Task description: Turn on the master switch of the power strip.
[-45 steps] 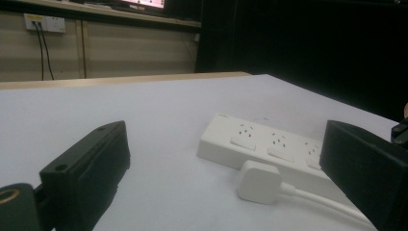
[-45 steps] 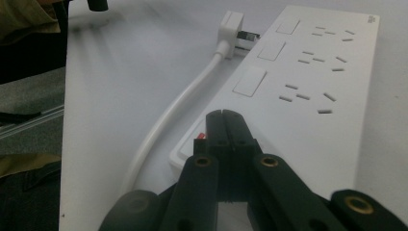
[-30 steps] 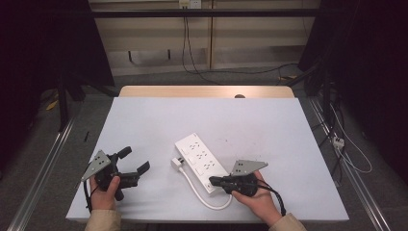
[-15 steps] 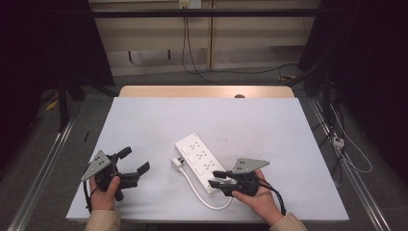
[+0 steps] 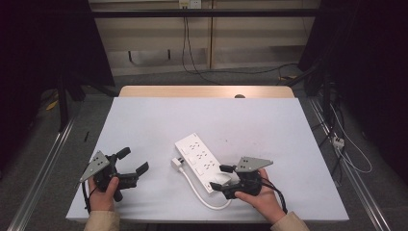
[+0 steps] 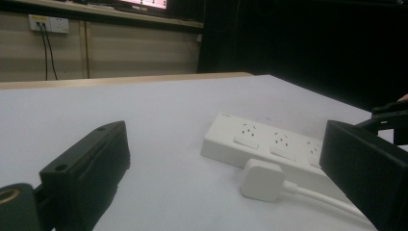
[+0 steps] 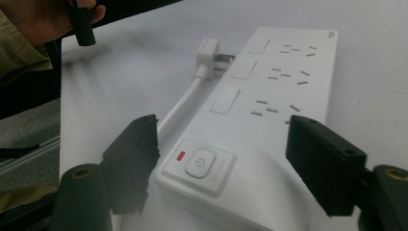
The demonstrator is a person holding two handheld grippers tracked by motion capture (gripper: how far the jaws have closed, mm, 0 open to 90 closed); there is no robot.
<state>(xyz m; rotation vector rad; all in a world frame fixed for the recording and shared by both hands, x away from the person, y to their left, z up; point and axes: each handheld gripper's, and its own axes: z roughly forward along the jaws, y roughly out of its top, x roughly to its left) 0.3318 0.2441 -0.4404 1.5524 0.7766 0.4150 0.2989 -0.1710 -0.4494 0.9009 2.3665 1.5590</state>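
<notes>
The right gripper (image 5: 219,177) is standing at the near end of the white power strip (image 5: 198,161), its jaws having just been opening, now gaping wide either side of that switch end and pressing on nothing. The strip is lying mid-table (image 5: 159,120), its plug (image 5: 177,163) just beside it. The left gripper (image 5: 133,160) is hanging open and empty, well apart.

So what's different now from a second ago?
The right gripper has just been opening its jaws at the near end of the power strip; they now straddle that end without pressing it. The strip, its plug, the left gripper and both hands stayed put.
</notes>
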